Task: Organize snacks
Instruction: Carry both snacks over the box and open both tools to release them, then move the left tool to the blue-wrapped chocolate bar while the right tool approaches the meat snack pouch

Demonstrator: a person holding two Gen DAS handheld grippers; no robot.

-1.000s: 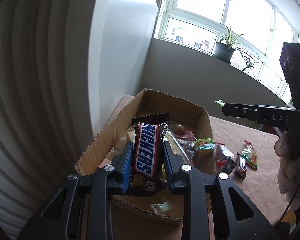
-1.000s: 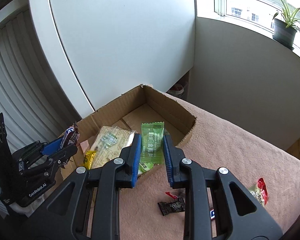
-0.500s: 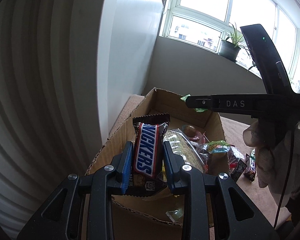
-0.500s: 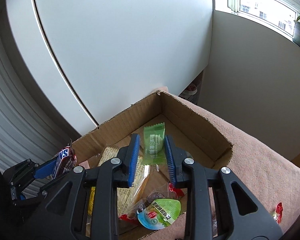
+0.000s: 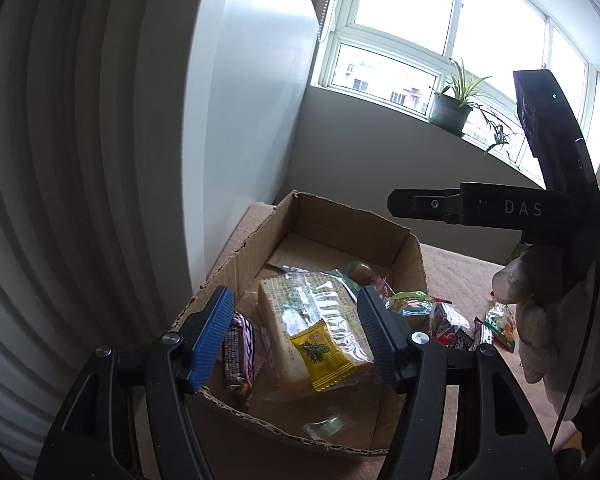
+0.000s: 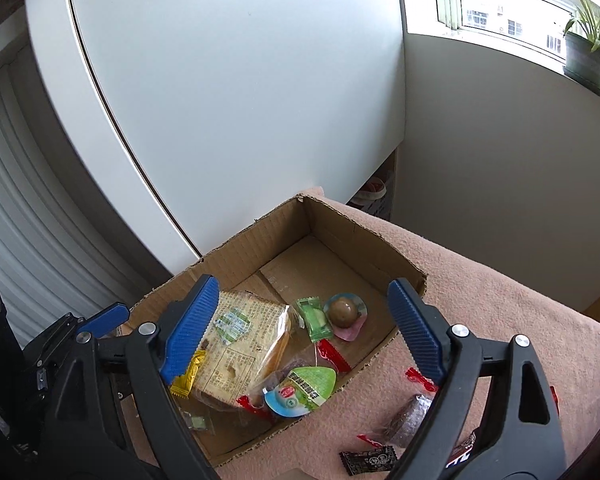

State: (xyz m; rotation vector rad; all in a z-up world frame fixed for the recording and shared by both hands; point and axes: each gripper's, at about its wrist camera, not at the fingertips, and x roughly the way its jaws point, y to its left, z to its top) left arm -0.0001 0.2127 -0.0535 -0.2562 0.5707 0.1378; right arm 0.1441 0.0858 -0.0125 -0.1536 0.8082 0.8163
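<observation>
My left tongs and my right tongs are both opening wide over the cardboard box, and nothing is pinched in either one. The box sits on a bench with a fuzzy pink cloth, pushed up near a white wall panel, and inside it lie a big wrapped sandwich, a green candy, a chocolate bar at 9 o'clock by the box's left wall, and a yellow packet. A potted plant stands on the window sill at 1 o'clock, and more snacks lie on the cloth outside the box at 4 o'clock.
</observation>
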